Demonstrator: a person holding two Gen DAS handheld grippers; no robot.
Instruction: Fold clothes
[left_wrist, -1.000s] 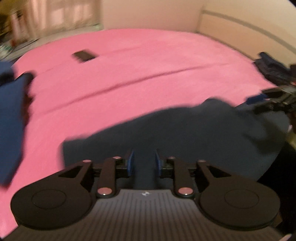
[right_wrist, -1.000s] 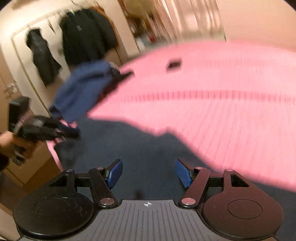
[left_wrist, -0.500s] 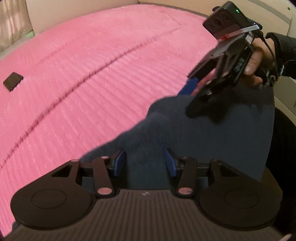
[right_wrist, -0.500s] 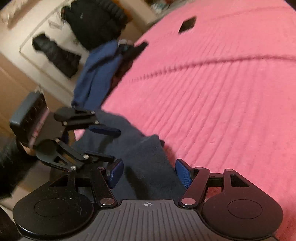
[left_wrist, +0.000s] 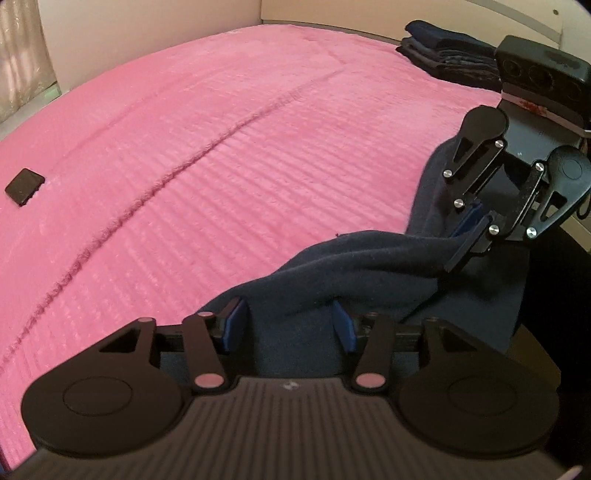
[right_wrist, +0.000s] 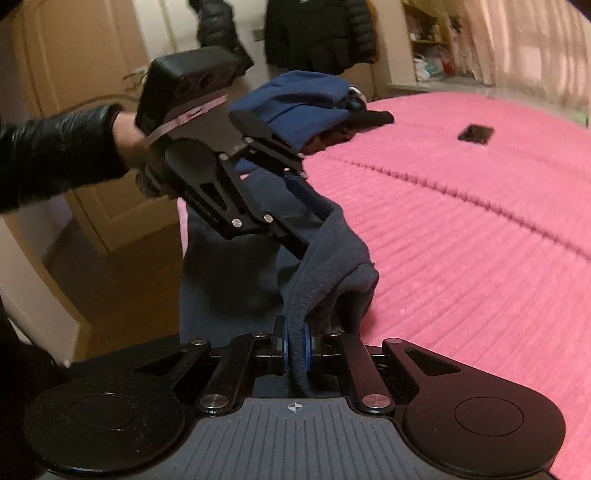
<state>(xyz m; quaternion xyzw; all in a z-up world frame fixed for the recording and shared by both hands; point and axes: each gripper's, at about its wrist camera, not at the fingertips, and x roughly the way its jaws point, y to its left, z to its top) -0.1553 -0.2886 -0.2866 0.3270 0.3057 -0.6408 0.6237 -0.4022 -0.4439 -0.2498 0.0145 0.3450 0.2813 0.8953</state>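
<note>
both wrist views look down along their tongs, close over the pink bed (left_wrist: 221, 147), sharing the dark garment (right_wrist: 325, 266).

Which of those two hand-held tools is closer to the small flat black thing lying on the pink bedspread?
Left. The left tool sits on the side of the bed nearer the small flat black object; the right tool, gripping the dark navy garment, is farther away.
</note>
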